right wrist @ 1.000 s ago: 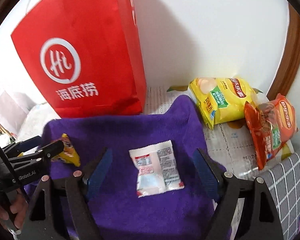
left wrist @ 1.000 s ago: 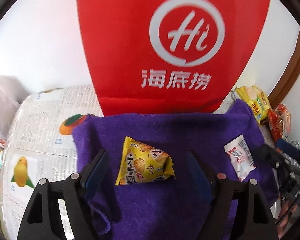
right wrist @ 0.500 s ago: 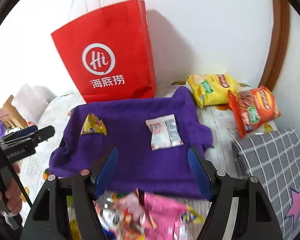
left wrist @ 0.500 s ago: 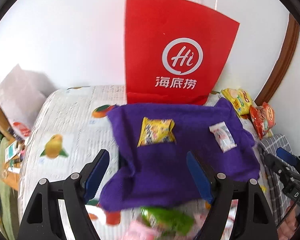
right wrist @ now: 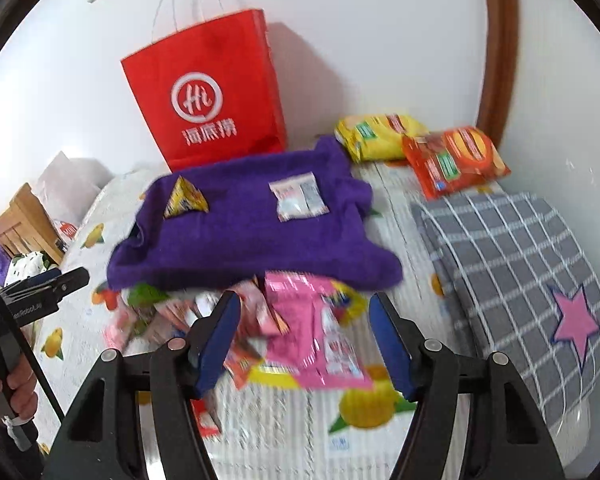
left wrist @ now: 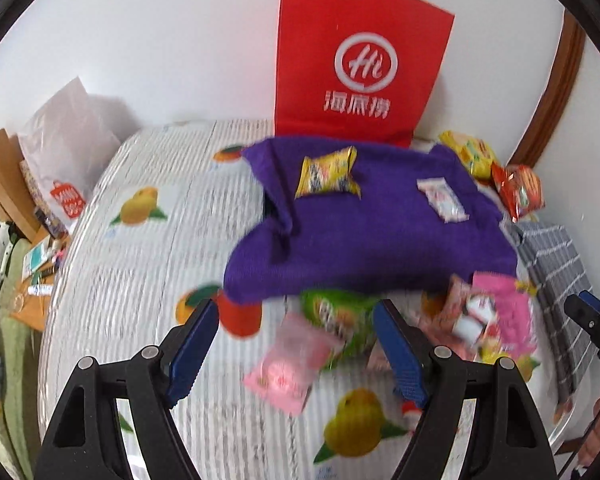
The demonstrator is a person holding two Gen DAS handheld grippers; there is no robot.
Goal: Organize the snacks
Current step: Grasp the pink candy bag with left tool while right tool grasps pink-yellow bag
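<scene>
A purple towel (left wrist: 372, 240) (right wrist: 252, 232) lies on the fruit-print tablecloth (left wrist: 148, 264), with a yellow snack packet (left wrist: 328, 172) (right wrist: 184, 200) and a white packet (left wrist: 442, 198) (right wrist: 300, 200) on it. In front of the towel's near edge sits a loose pile of snacks: a green packet (left wrist: 336, 316), a pale pink packet (left wrist: 288, 368) and a bright pink packet (right wrist: 316, 320). My left gripper (left wrist: 294, 320) hovers open above the green and pale pink packets. My right gripper (right wrist: 303, 308) is above the bright pink packet with its jaws closing; the pads touch nothing.
A red paper bag (left wrist: 360, 64) (right wrist: 208, 96) stands against the wall behind the towel. Yellow (right wrist: 376, 136) and orange (right wrist: 456, 160) chip bags lie at the back right. A grey checked cushion (right wrist: 520, 260) fills the right side. Clutter and a wooden piece (left wrist: 4, 184) sit past the left edge.
Both grippers have drawn back from the towel, so the two packets on it look smaller and farther. The snack pile has come into view at the near edge. The right jaws have narrowed.
</scene>
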